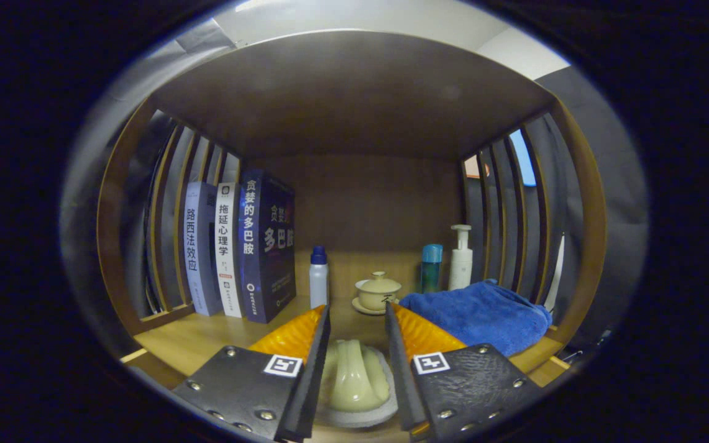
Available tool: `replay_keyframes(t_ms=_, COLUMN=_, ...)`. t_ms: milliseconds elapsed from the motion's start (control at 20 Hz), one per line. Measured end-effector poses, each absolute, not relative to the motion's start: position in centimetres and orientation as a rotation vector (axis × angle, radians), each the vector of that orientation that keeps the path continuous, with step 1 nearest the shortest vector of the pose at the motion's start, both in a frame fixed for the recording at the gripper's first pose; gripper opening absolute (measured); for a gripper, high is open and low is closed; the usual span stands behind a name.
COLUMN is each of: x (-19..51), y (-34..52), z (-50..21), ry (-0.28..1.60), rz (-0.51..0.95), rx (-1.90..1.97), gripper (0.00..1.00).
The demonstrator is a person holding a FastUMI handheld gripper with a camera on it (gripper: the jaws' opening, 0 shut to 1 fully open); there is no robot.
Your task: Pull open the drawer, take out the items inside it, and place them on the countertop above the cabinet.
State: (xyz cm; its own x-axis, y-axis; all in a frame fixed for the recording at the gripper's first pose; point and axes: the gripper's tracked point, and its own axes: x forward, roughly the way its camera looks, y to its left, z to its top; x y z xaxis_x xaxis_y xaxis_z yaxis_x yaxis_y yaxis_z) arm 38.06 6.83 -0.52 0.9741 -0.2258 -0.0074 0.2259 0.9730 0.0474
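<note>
The gripper (357,320) is holding its jaws partly open around a pale green dish (354,381) on the countertop (188,338); contact cannot be told. Releasing well likely means widening fully before backing away. Three books (237,246) are showing Chinese titles on their spines.

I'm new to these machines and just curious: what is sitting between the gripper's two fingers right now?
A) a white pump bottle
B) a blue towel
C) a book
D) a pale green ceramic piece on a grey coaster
D: the pale green ceramic piece sits on its grey coaster between the fingers of the gripper; whether both fingers press on it is unclear.
</note>
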Motion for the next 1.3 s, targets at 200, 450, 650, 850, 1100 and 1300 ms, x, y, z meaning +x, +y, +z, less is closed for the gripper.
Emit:
replay_keyframes(t_ms=200, x=38.06, y=6.76, z=-0.68, ry=0.012, rz=-0.226, rx=0.057, gripper=0.53)
replay_keyframes(t_ms=450, x=37.88, y=6.53, z=-0.5, ry=0.007, rz=-0.23, rx=0.074, gripper=0.55)
replay_keyframes(t_ms=650, x=37.69, y=6.53, z=-0.12, ry=-0.006, rz=-0.233, rx=0.068, gripper=0.55)
replay_keyframes(t_ms=850, x=37.67, y=6.63, z=-0.05, ry=-0.005, rz=-0.23, rx=0.066, gripper=0.55)
replay_keyframes(t_ms=1100, x=37.51, y=6.65, z=0.08, ry=-0.01, rz=-0.231, rx=0.061, gripper=0.55)
replay_keyframes(t_ms=1300, x=37.51, y=6.72, z=0.09, ry=-0.009, rz=-0.231, rx=0.057, gripper=0.55)
